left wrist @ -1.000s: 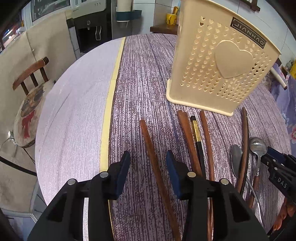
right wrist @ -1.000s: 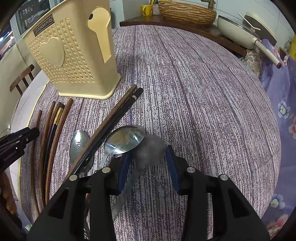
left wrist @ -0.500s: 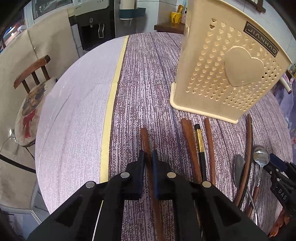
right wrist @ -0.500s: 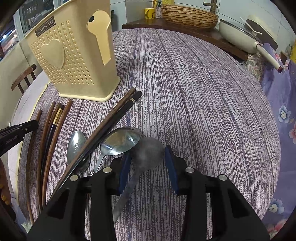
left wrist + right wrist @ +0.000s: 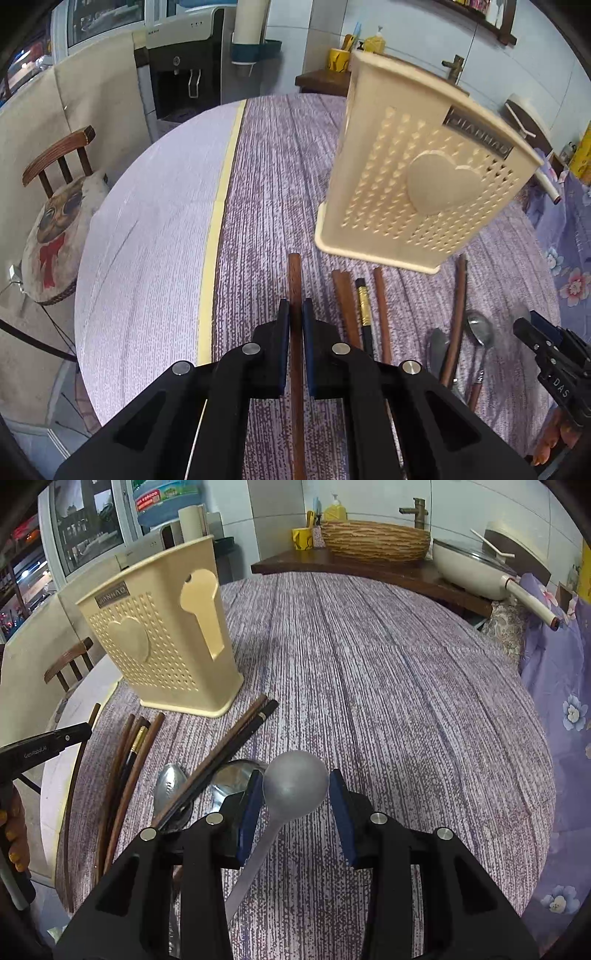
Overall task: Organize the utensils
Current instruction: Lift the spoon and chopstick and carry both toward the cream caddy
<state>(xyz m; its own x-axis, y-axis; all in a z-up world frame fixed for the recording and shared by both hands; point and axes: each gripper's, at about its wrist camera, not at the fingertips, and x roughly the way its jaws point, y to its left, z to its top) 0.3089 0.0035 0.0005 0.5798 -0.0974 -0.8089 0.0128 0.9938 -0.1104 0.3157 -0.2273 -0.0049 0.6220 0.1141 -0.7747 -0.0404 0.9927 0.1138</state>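
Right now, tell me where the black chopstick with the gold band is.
In the left wrist view the black chopstick with the gold band lies on the table between two brown chopsticks, right of the left gripper and just before the cream utensil holder.

Black gripper (image 5: 295,314), blue pads (image 5: 246,812), silver screws (image 5: 252,348)

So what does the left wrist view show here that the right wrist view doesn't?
Only the left wrist view: the left gripper shut on a brown chopstick, plus the water dispenser.
Only the right wrist view: the right gripper around a grey spoon, the woven basket and the pan.
Both: the cream utensil holder, loose chopsticks, steel spoons and the purple tablecloth.
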